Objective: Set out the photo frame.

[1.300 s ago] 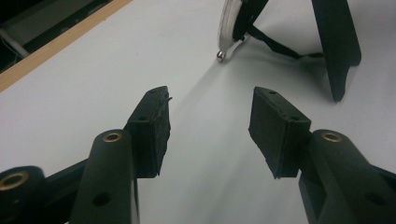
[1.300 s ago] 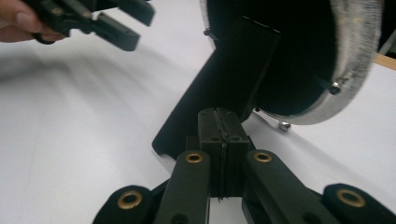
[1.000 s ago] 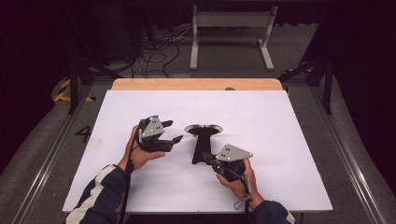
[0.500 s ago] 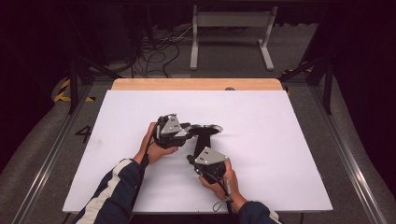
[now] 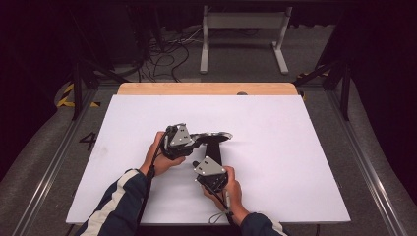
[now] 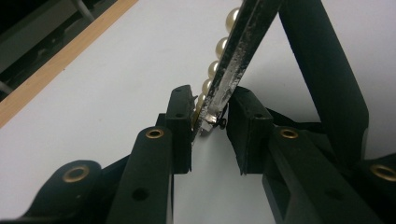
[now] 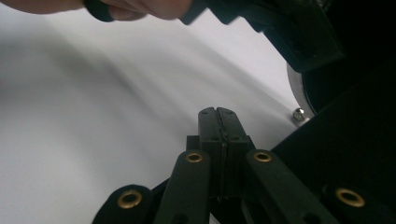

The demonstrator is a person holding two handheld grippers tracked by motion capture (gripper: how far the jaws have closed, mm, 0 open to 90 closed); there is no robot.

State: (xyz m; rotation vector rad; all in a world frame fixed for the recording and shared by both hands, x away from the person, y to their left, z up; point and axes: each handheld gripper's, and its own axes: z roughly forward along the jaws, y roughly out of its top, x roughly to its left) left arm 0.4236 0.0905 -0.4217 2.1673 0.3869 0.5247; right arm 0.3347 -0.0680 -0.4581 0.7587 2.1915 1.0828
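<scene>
Your left claw [image 6: 210,123], jaws just closing, nips the thin pearl-edged metal rim of the black stand [image 5: 212,147]. Your right claw [image 7: 218,122] sits fully closed, empty, beside its matte post.

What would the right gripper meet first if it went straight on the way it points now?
Probably bare white table. The right gripper, fingers pressed together, points across open tabletop. The black stand lies close beside that line, so depth is unclear.
</scene>
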